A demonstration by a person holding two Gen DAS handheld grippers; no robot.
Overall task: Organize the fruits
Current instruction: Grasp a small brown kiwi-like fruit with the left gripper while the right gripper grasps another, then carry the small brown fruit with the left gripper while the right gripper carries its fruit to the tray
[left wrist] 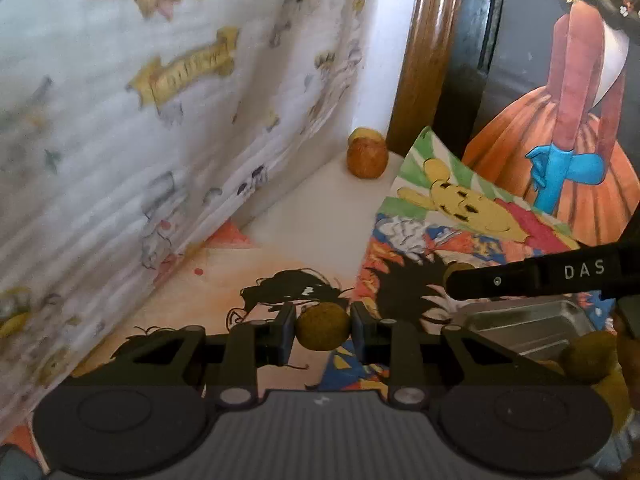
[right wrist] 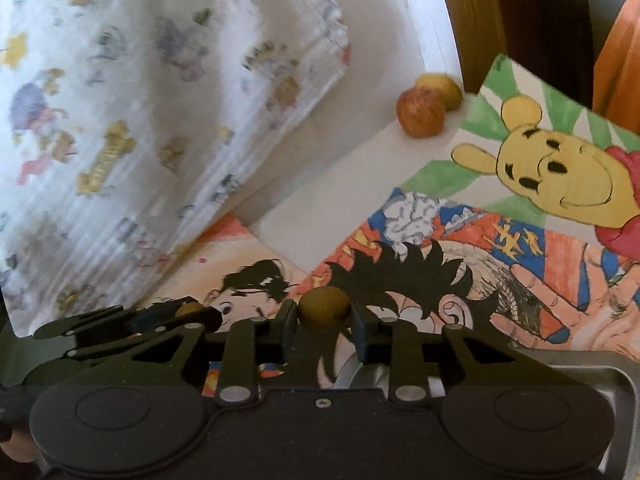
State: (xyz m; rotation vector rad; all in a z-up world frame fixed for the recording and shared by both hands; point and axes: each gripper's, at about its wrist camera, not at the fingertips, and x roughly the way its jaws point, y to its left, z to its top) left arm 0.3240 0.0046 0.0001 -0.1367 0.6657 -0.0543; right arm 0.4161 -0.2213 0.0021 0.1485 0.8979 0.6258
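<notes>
Now | left tool point(left wrist: 323, 326), right tool point(right wrist: 325, 311) each clamp a kiwi | apple point(right wrist: 421, 112) near cloth point(right wrist: 160, 120)

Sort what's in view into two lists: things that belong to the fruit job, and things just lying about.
Part of the job:
- left gripper, shut on a small brown fruit
- right gripper, shut on a second small brown fruit
- metal tray
- red apple and yellow fruit behind it

Just lying about:
- bear drawing
- cartoon drawings
- patterned cloth
</notes>
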